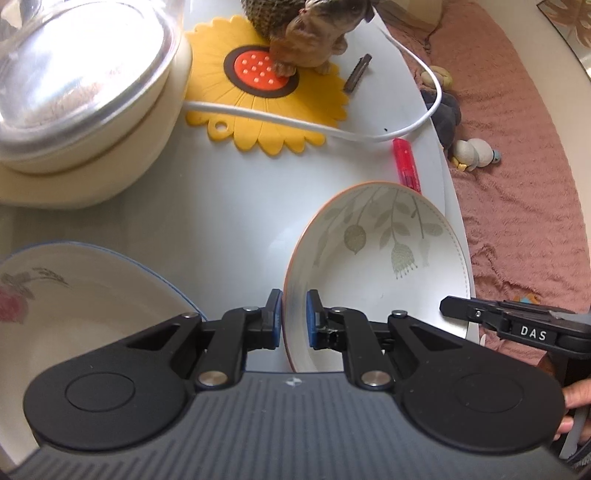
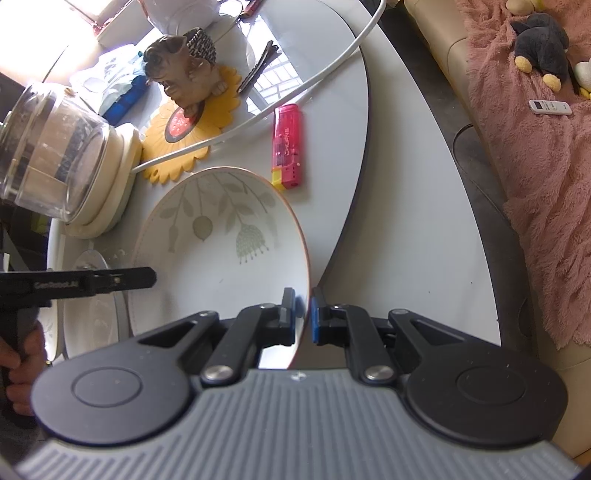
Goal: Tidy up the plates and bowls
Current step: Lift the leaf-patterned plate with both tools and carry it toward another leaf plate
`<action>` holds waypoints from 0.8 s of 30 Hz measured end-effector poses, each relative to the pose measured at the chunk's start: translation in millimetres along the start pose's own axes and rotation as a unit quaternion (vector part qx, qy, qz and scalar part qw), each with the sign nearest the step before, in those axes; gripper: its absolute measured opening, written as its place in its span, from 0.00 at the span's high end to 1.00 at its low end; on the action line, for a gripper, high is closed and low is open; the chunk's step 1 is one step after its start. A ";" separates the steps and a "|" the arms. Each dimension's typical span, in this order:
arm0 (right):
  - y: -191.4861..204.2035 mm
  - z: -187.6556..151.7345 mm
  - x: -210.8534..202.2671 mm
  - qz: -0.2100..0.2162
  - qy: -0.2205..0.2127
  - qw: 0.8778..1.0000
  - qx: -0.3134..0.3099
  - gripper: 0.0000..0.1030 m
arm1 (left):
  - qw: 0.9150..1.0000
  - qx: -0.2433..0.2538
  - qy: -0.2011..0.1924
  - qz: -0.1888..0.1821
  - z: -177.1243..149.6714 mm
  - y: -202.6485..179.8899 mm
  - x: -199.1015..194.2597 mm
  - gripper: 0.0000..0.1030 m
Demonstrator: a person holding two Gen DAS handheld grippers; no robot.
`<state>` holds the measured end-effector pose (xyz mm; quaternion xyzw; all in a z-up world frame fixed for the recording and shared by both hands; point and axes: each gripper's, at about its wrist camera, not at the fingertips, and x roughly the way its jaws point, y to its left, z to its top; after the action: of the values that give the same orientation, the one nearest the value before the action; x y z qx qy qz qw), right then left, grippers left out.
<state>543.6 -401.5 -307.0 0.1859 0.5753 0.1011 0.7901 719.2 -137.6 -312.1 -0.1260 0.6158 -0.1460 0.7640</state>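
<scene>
Left gripper (image 1: 294, 318), near edge of its view: blue-padded fingers (image 1: 275, 312) are clenching the left rim of the leaf-patterned bowl (image 1: 384, 266), one pad outside the wall, one inside. Right gripper (image 2: 303, 320) is doing the same on the opposite rim; its fingers (image 2: 316, 319) are pinching the thin orange-edged wall between them. So both grippers are grasping one bowl, from either side.

Bowl itself: white glazed, narrow orange line running round the lip, pale grey-green sprigs, leaves and a hanging bell flower printed on the inner wall, a faint stitched line just under the rim. It is sitting tilted between the two grippers over the near part of the white table (image 1: 229, 221); whether its foot is touching the table cannot be told.

Just left of it in the left wrist view, a second bowl (image 1: 74, 302) is lying, white with a blue rim line and a pink flower inside.

Beyond the held bowl, a red lighter (image 2: 287, 146) is lying on the table. Further on, a white cable (image 1: 295, 123) is crossing a yellow sunflower mat (image 1: 229, 92), where a brown dog figurine (image 1: 314, 33) is standing. A glass jar (image 2: 48, 147) on a cream base is sitting to the left. A dark hair clip (image 1: 357, 72) is lying past the mat.

Right of the table, a pink fluffy blanket (image 2: 535, 166) is carrying soft toys and a white remote (image 2: 550, 107).
</scene>
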 end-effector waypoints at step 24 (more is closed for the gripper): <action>36.3 4.9 -43.7 0.039 -0.010 0.997 -0.060 0.89 | 0.997 -0.035 -0.071 -0.011 -23.3 9.7 -76.0 0.87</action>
<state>536.3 -385.7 -252.7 0.1611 0.5526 0.1642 0.8011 681.9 -100.2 -251.9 -0.1695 0.5635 -0.1234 0.7991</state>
